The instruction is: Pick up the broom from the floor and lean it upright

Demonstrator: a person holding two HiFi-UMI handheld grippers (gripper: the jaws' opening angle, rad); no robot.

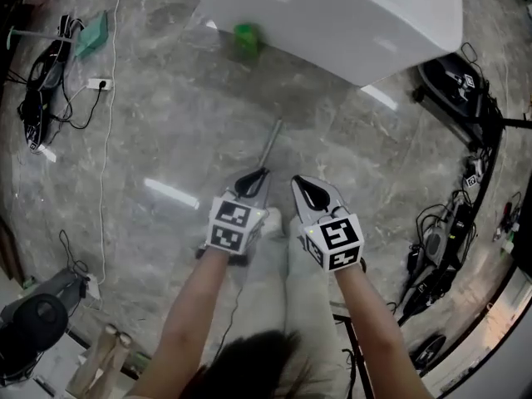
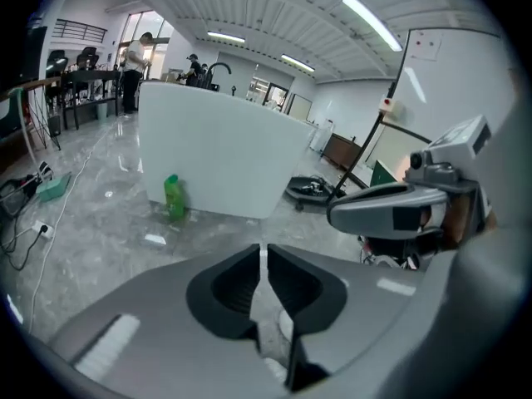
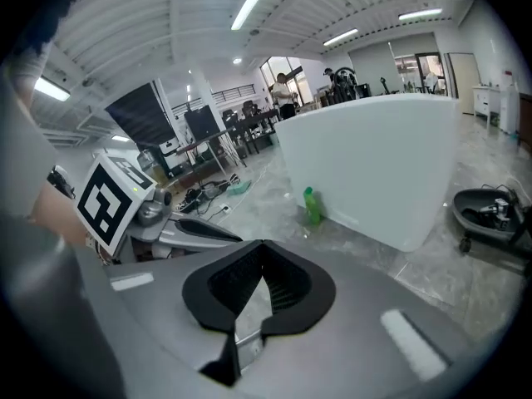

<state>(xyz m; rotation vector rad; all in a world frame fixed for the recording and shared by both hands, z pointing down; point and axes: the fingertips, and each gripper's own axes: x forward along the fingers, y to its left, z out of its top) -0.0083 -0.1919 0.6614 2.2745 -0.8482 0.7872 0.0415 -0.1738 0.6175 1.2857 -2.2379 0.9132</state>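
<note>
The broom shows only as a thin grey handle [image 1: 273, 144] lying on the marble floor in the head view. It runs from the white counter toward me and disappears under my left gripper [image 1: 253, 177]; its head is hidden. The left gripper hangs right over the handle's near part, its jaws a narrow slit apart, and I cannot make out anything pressed between them. Just to the right, my right gripper [image 1: 309, 191] is shut with its tips meeting and nothing in them. In the gripper views, the left gripper [image 2: 263, 254] and right gripper [image 3: 263, 253] both face the counter.
A large white counter [image 1: 349, 15] stands ahead with a green bottle [image 1: 246, 38] at its foot. Cables and a power strip [image 1: 100, 83] lie at the left. Wheeled equipment [image 1: 453, 81] and more cables line the right side. My legs are right below the grippers.
</note>
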